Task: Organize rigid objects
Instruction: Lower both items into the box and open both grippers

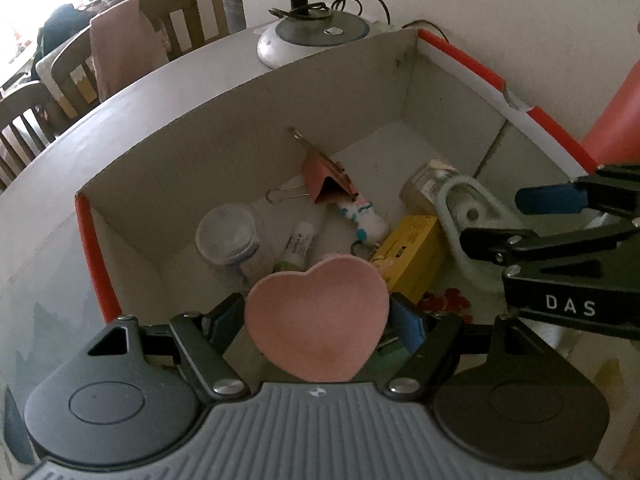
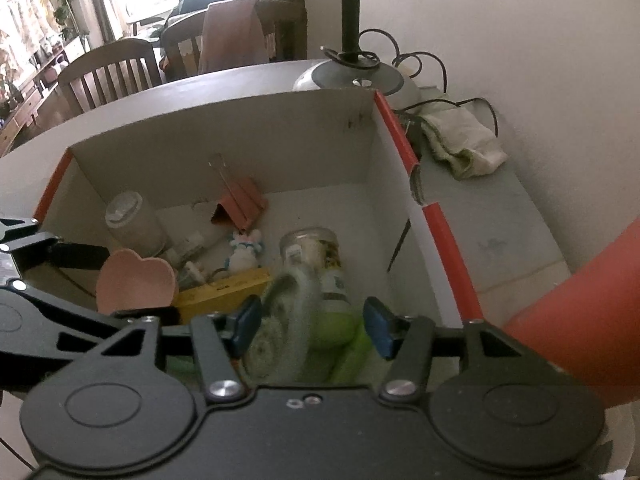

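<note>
A pink heart-shaped dish sits between the pads of my left gripper, which is shut on it just above the near-left part of a white box with red edges. In the box lie a pink binder clip, a clear round tub, a bunny keyring, a yellow pack and a jar. My right gripper hangs over the box's near-right part. A pale green looped object, blurred, is between its jaws, and the right pad stands apart from it.
A lamp base with cables stands behind the box, and a crumpled cloth lies to its right by the wall. Wooden chairs stand past the table's far edge. An orange-red sleeve fills the right side.
</note>
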{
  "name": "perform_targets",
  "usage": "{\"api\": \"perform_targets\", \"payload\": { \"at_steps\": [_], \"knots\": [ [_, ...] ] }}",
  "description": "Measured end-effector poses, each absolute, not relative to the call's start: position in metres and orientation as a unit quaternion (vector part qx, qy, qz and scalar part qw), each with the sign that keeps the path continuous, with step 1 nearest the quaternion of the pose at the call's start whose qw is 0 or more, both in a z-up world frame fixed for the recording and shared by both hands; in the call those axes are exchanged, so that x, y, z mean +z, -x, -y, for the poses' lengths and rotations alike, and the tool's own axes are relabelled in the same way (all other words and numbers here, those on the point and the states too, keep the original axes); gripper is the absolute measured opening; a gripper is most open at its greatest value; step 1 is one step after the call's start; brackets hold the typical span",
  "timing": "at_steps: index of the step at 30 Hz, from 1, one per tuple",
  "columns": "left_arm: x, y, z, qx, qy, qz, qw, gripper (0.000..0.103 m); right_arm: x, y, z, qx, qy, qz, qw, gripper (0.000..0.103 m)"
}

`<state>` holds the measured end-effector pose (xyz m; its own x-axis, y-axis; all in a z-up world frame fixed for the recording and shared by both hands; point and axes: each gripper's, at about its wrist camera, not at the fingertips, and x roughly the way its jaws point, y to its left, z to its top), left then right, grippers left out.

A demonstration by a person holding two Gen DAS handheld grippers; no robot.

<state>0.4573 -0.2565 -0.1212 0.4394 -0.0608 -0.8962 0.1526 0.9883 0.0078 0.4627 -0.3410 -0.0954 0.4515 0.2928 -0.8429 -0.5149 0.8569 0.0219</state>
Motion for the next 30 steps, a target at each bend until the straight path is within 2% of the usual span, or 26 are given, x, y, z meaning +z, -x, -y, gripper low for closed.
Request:
{"api": "perform_targets", "payload": {
  "at_steps": [25, 30],
  "knots": [
    [-0.057, -0.376, 0.217, -0.095, 0.014, -0.427, 0.899, 0.078, -0.036, -0.380, 0.354, 0.267, 0.027, -0.399, 0.877, 0.069],
    [-0.040, -0.354, 0.207, -0.091, 0.017, -0.403, 0.911, 0.078, -0.018, -0.353, 0.354, 0.282, 0.014, -0.364, 0.887, 0.077]
  ]
}}
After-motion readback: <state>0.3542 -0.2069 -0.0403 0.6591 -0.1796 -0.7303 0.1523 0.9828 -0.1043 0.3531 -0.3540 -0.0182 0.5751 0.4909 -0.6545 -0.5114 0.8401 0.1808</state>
